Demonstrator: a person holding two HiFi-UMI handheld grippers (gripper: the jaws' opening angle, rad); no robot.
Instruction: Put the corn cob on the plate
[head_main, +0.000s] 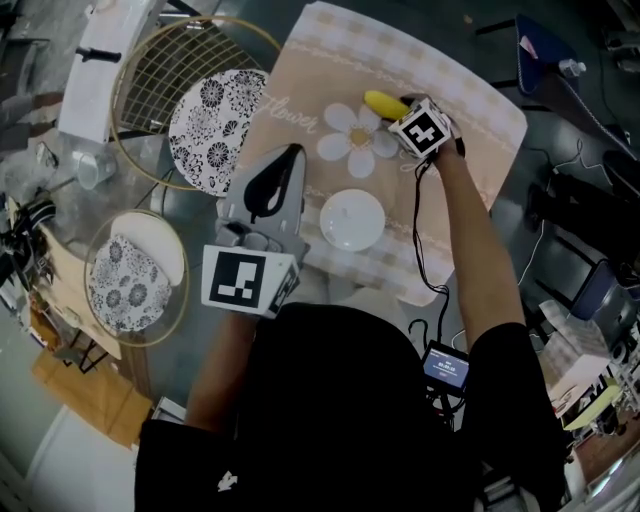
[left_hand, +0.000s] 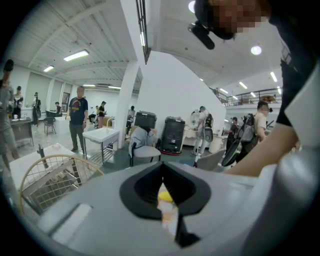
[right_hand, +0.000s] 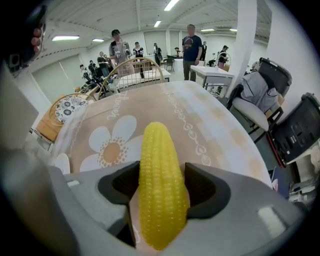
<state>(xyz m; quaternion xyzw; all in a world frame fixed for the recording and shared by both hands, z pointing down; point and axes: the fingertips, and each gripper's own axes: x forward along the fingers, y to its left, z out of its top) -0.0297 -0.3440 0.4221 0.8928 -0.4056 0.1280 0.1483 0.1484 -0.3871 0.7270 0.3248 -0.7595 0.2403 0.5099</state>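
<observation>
A yellow corn cob (head_main: 383, 102) lies on the far part of a beige flower-print placemat (head_main: 470, 110). My right gripper (head_main: 405, 112) points steeply down over its right end. In the right gripper view the cob (right_hand: 160, 150) lies lengthwise between the spread jaws of that gripper (right_hand: 161, 182), and the black pads (right_hand: 206, 187) stand close at its sides without squeezing it. A small white plate (head_main: 352, 219) sits empty on the near part of the mat. My left gripper (head_main: 290, 152) hovers beside that plate with its jaws together and nothing in them; the left gripper view shows its tips (left_hand: 161, 167) meeting.
Two black-and-white patterned plates (head_main: 215, 128) (head_main: 125, 280) rest in round wire baskets (head_main: 150, 70) left of the mat. A cable runs along my right arm (head_main: 420, 230). People, tables and chairs fill the room behind.
</observation>
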